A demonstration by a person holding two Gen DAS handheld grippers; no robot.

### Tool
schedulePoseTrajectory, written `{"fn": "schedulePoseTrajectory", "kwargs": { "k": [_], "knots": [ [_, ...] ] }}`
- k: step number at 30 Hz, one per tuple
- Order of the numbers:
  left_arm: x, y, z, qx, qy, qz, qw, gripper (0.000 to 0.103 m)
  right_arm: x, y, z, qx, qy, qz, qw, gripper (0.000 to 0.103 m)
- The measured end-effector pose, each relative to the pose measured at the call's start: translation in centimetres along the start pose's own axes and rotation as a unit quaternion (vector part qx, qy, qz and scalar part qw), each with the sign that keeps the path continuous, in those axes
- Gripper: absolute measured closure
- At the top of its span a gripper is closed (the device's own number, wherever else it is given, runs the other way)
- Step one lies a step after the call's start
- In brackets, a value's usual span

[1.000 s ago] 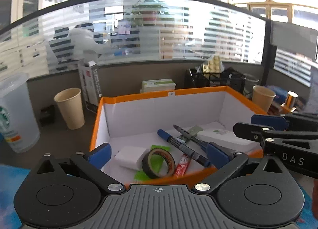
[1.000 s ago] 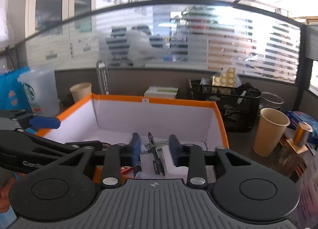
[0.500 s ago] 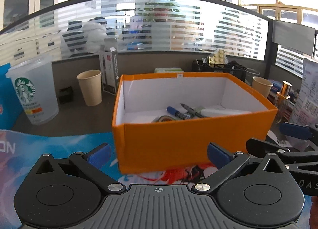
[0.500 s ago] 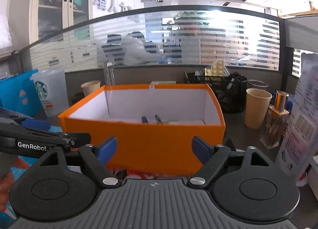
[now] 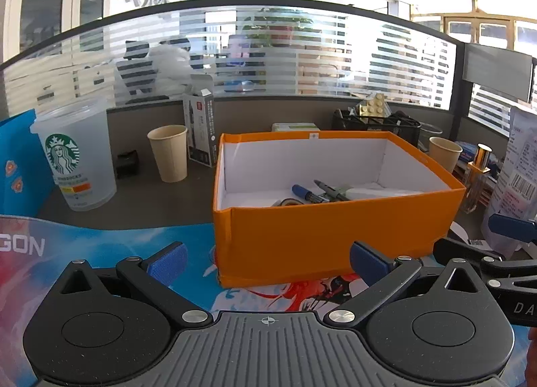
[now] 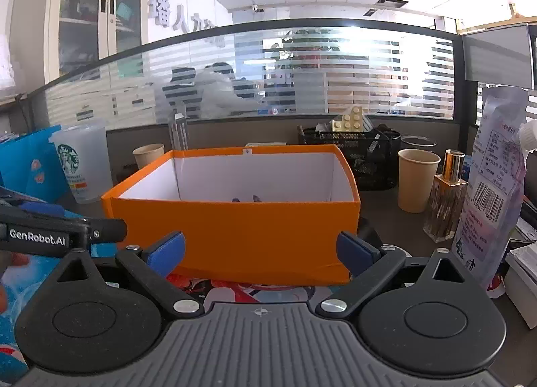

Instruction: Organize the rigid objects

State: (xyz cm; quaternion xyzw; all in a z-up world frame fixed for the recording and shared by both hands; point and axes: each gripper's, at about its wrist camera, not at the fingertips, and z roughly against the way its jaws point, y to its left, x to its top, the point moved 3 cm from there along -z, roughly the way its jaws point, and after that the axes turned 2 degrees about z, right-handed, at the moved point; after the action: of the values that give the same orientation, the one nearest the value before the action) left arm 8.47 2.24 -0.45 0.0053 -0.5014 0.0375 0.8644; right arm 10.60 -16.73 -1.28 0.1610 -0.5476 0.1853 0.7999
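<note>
Presently, findings as observed:
Left claw [image 5: 266,261]: fingers spread wide, nothing between them, hanging just in front of the box's near wall.
Right claw [image 6: 260,247]: fingers likewise spread wide and empty, facing the same wall.
Orange box [image 5: 335,236]: open-topped, white inside, standing on a printed mat [image 5: 100,246] on the desk [image 5: 161,199].
Contents: blue marker [image 5: 307,194], dark pen [image 5: 330,190] and tape roll [image 5: 288,201] lie on the box floor; a white item beside them cannot be identified.
Surroundings: clear plastic cup [image 5: 75,159] and paper cup [image 5: 168,153] stand left of the box; another paper cup [image 6: 418,180] and a gold-capped bottle [image 6: 448,199] stand right of it.
</note>
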Motion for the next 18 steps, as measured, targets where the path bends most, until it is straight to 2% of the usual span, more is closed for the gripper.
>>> {"fn": "schedulePoseTrajectory", "kwargs": {
  "k": [18],
  "knots": [
    [-0.29, -0.49, 0.39, 0.010, -0.001, -0.013, 0.9999, 0.000, -0.16, -0.41, 0.08, -0.001, 0.001, -0.002, 1.000, 0.006]
  ]
}}
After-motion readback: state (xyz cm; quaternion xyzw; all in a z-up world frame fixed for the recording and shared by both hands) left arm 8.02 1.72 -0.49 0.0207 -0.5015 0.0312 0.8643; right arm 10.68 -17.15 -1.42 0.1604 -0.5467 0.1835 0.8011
